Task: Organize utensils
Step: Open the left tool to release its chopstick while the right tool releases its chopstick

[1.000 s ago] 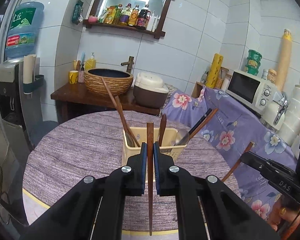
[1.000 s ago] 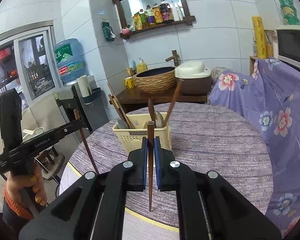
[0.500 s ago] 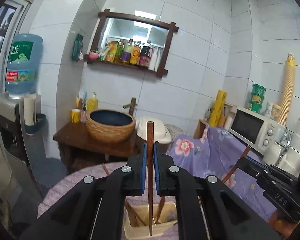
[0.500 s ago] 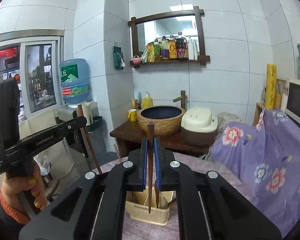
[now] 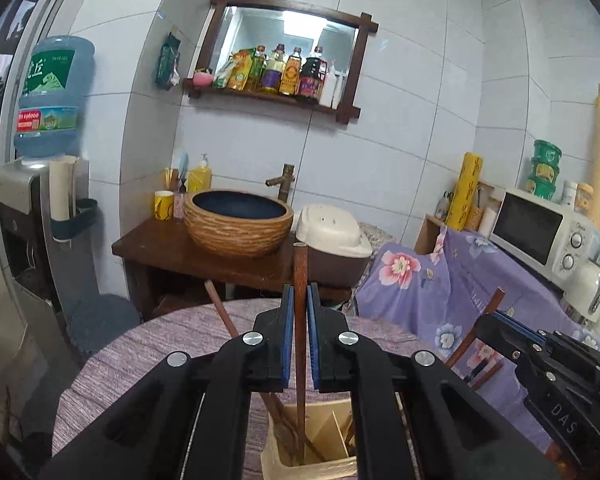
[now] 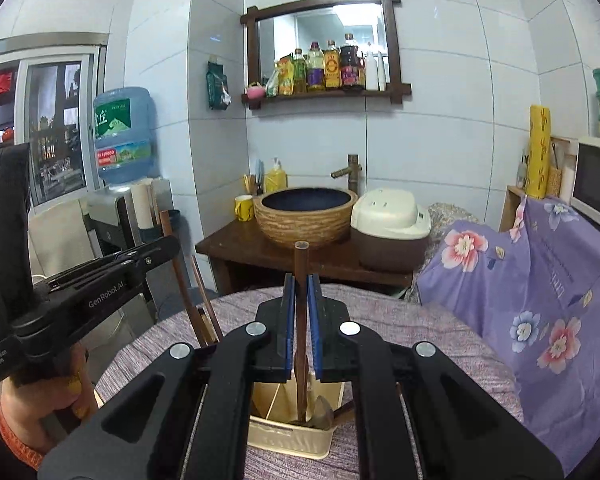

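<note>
My left gripper (image 5: 299, 300) is shut on a brown wooden chopstick (image 5: 300, 264), held upright with its lower end inside the cream utensil holder (image 5: 296, 466) on the round table. Other wooden utensils lean in that holder (image 5: 220, 312). My right gripper (image 6: 300, 292) is shut on a second brown chopstick (image 6: 301, 260), upright, with its lower end in the holder (image 6: 288, 436) beside a metal spoon (image 6: 322, 412). Each gripper shows in the other's view: the right one (image 5: 540, 356), the left one (image 6: 80, 288).
The round table has a purple woven cloth (image 5: 160, 344). Behind it a dark wooden counter holds a woven basin (image 5: 238, 220) and a rice cooker (image 5: 332, 240). A floral purple cover (image 6: 540, 280) and microwave (image 5: 540, 228) are at the right, a water dispenser (image 5: 40, 160) at the left.
Both grippers first tilted up and closed in above the holder, then came down a little. Both chopsticks' lower ends now sit inside the holder.
</note>
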A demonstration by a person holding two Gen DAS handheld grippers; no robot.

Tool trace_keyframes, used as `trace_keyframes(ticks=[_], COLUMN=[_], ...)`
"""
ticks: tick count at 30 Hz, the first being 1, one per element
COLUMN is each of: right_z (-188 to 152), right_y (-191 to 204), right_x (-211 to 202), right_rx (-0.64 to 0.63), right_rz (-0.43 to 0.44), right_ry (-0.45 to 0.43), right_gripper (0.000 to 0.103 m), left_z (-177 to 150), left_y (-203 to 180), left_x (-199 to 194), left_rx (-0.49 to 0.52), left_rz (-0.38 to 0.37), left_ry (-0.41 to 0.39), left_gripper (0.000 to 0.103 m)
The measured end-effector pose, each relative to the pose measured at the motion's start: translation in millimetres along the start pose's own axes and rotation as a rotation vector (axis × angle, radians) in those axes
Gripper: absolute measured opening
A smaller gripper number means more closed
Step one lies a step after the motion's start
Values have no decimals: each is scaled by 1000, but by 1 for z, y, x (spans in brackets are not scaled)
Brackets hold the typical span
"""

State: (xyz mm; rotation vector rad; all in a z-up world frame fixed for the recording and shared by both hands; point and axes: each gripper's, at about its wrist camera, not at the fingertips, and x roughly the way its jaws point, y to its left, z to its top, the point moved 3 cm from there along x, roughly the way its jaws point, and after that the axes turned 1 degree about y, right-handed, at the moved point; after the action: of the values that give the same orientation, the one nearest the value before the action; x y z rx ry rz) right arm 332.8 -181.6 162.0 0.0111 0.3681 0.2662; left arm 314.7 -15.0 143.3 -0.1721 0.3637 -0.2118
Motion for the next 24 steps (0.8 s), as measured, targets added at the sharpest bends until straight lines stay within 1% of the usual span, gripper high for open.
trace_keyframes(ticks=[7, 10, 11, 14, 16, 18, 19, 20, 21, 22, 24], right_z=[-25, -33, -35, -43, -47, -50, -53, -55, -56, -59, -63], right_y=[-3, -4, -4, -2, -3, -2, -2, -2, -2, -1, 3], right_x=[20, 24, 25, 30, 30, 29, 27, 25, 23, 18, 10], right_rx=[23, 26, 25, 18, 17, 12, 15, 16, 16, 10, -11], right_rz=[2, -11, -9, 2, -4, -8, -9, -8, -6, -8, -18], right_ry=[48, 49, 53, 72, 63, 61, 59, 56, 51, 34, 9], right_gripper=[8, 8, 8, 8, 8, 10, 15, 20, 37, 50, 51], left_z=[-38, -52, -54, -59, -61, -62, -61, -61, -61, -60, -59], left_y=[4, 7, 7, 7, 9, 12, 16, 18, 20, 25, 36], left_x=[22, 32, 33, 30, 27, 20, 13, 8, 6, 2, -1], left_rx=[2, -3, -3, 2, 1, -4, -4, 1, 6, 8, -6], left_rz=[-21, -34, -38, -50, -68, -78, -76, -73, -72, -70, -60], left_ry=[80, 124, 131, 117, 125, 120, 99, 84, 81, 81, 79], left_gripper=[8, 8, 8, 9, 20, 61, 66, 68, 69, 70, 76])
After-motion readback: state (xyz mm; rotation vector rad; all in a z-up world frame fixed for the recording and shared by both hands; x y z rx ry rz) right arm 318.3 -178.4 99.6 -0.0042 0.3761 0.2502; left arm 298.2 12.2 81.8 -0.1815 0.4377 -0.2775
